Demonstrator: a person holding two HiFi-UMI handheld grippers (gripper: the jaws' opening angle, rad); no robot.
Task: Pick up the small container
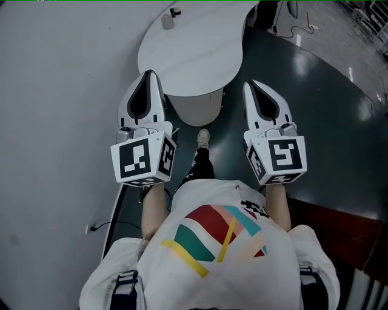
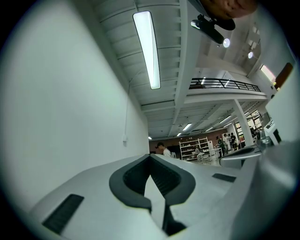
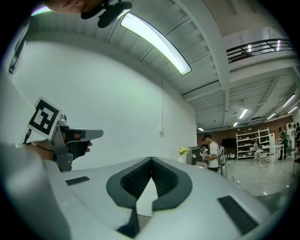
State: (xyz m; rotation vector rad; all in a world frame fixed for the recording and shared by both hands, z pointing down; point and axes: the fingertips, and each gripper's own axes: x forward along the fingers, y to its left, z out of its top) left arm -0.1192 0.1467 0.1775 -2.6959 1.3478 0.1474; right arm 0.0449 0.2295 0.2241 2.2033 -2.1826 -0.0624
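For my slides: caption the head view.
Left gripper and right gripper, both shut and empty, point toward a white table with the small container at its far side.

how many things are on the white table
2: a pale small container near the far edge of the table, a smaller dark item just beyond it. More may be hidden.

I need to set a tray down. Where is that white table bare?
Nearly all of the white table is bare, from its near edge by the left gripper to the middle. Only the far left rim is occupied: a small white container and a small dark item beside it.
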